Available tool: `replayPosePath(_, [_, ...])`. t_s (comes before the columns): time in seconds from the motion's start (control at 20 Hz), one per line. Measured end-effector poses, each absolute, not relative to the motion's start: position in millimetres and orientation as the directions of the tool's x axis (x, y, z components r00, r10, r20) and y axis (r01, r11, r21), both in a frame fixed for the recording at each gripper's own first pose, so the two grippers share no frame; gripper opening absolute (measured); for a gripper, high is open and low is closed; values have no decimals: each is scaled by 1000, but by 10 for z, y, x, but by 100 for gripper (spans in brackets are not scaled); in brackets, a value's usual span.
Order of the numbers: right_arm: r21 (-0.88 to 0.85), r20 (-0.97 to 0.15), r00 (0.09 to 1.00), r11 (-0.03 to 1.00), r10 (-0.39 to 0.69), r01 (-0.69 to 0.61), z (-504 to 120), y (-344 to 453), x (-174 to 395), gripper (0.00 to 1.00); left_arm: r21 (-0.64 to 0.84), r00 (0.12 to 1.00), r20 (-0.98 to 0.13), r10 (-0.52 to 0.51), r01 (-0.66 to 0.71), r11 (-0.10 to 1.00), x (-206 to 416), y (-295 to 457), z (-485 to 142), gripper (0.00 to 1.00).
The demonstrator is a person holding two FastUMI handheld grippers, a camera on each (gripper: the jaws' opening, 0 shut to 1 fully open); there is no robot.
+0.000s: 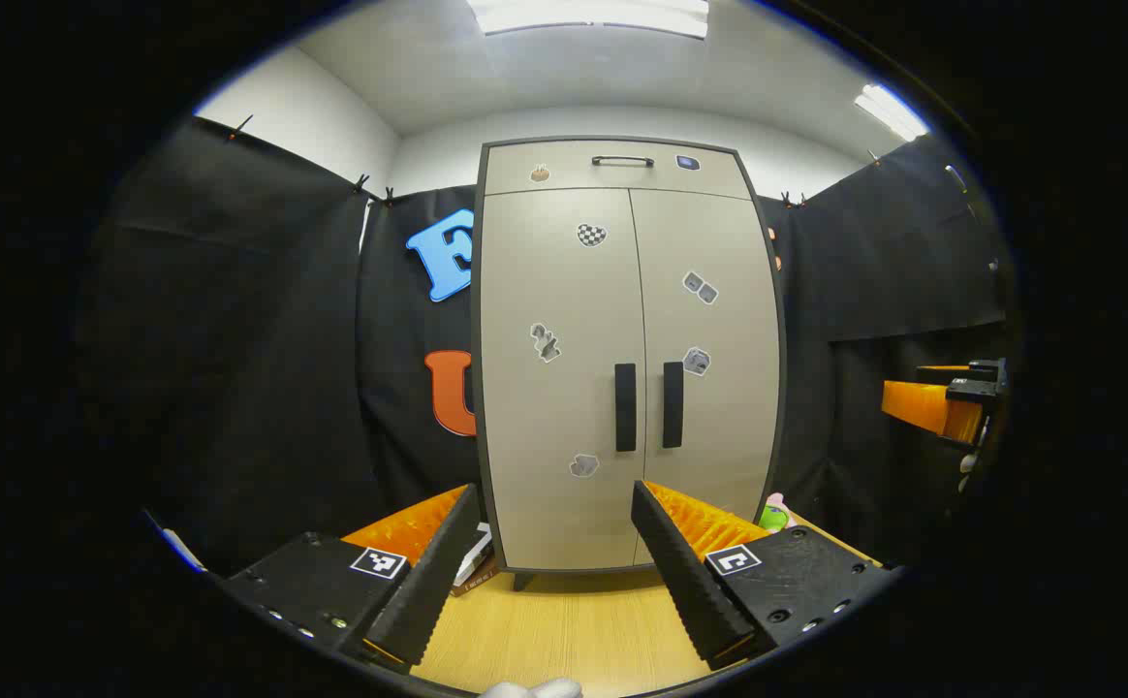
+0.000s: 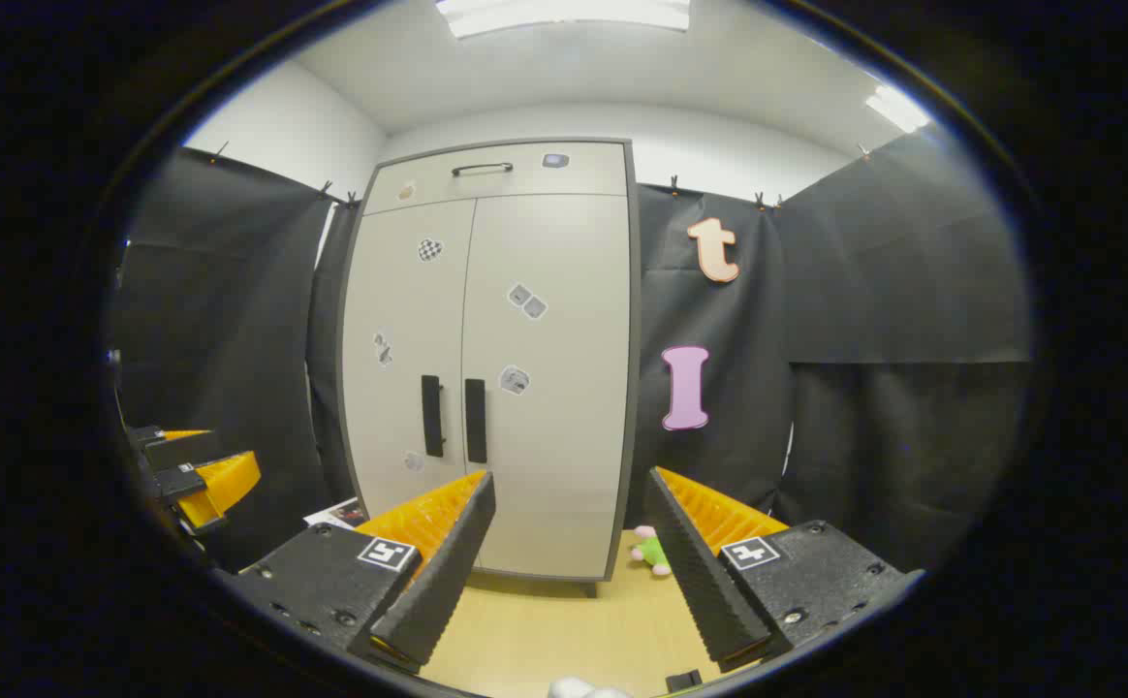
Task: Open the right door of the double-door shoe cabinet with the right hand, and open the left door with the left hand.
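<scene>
The left hand-held gripper point(image 1: 554, 567) hung with its fingers spread wide and nothing between them, pointed at the shoe cabinet point(image 1: 627, 354), which stood ahead on the wooden floor point(image 1: 564, 630) with both doors shut. The left door point(image 1: 554, 378) lay straight before this gripper, and the left handle point(image 1: 625, 407), a dark upright bar beside the centre seam, sat above and a little right of its fingers, well apart from them. Just across the seam ran the right handle point(image 1: 673, 404), also upright, on the right door point(image 1: 705, 368). At the far right edge of the left gripper view the other gripper showed beside the cabinet.

In the right gripper view, the right hand-held gripper point(image 2: 569, 572) was likewise spread and empty. From there the right handle point(image 2: 475, 420) lay up and to the left of the fingers. Each gripper looked nearer its own door, so the right one probably needed to swing left and forward, jaws set across the upright bar.
</scene>
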State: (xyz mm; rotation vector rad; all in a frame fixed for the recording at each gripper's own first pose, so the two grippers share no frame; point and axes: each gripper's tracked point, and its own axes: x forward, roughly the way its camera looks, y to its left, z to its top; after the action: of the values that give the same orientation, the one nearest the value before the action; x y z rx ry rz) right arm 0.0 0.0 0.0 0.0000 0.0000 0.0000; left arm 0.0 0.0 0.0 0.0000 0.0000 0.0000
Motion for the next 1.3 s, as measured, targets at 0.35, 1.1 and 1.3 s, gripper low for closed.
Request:
replayPosePath(0.35, [-13, 3, 1000, 1000, 8, -8, 27, 93, -56, 99, 35, 1000, 27, 10, -11, 999, -111, 100, 120, 96])
replayPosePath(1.1, [-37, 2, 1000, 999, -29, 29, -21, 161, 96, 100, 14, 1000, 18, 25, -25, 1000, -39, 170, 85, 96])
replayPosePath(1.3, [-26, 5, 999, 999, -31, 31, -29, 337, 395, 97, 31, 999, 10, 31, -31, 999, -66, 212, 36, 96])
